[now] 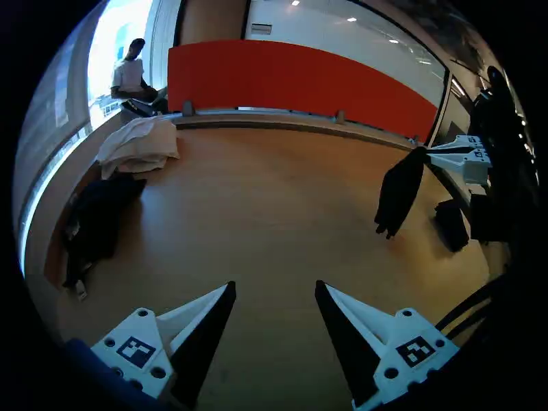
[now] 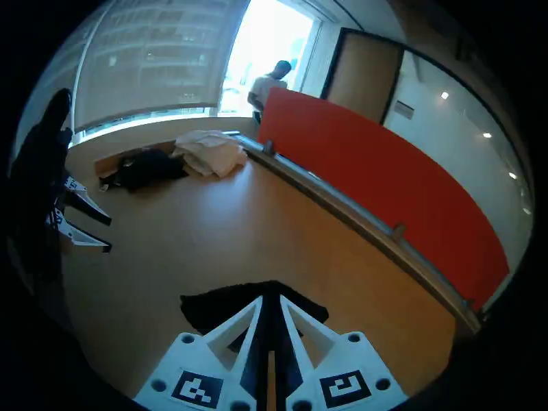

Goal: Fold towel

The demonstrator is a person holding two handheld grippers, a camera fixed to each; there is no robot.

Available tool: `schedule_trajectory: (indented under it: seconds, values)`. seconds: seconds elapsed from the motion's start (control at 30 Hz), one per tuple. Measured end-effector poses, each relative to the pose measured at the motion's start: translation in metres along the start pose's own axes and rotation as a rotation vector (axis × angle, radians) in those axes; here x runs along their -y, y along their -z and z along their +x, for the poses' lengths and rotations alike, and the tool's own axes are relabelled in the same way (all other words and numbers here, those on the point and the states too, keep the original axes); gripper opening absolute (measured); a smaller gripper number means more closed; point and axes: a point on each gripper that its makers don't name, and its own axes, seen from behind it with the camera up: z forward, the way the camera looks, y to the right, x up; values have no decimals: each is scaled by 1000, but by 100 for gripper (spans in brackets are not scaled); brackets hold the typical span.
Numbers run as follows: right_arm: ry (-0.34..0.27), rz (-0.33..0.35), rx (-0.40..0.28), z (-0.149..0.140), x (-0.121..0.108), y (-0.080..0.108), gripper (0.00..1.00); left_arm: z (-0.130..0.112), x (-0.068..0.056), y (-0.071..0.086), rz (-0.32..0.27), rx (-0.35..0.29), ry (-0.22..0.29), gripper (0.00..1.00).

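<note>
The right gripper (image 2: 272, 301) is holding the dark towel (image 1: 399, 192) with its jaws clamped on one edge, so it is hanging above the wooden surface (image 1: 274, 205), while the left gripper (image 1: 275, 284) is waiting with jaws apart, probably for another corner.

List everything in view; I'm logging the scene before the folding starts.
Light wooden table: one, brown, under everything.
Black fabric towel: one, black, hanging from the right gripper.
Cream fabric pile: one, off-white, far table corner.
Dark crumpled cloth heap: one, black, table edge beside the cream pile.
Red flat partition panel: one, red, along the table's far edge.
Person: one, light top, by the window past the panel.
Left gripper: one, white, jaws open over bare table.
Right gripper: one, white, jaws shut on the towel.
</note>
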Motion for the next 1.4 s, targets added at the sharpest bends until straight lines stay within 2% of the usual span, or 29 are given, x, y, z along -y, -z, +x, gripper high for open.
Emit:
schedule_trajectory:
  seconds: [0.5, 1.0, 1.4]
  values:
    - [-66, -114, 21, -38, -79, 42, 2, 2, -17, -7, -23, 8, -20, 85]
    - [-66, -202, 68, -83, -156, 86, 2, -2, -28, -13, -16, 31, -35, 85]
    - [-72, -261, 98, -109, -218, 108, 2, -1, -39, -16, -8, 42, -47, 85]
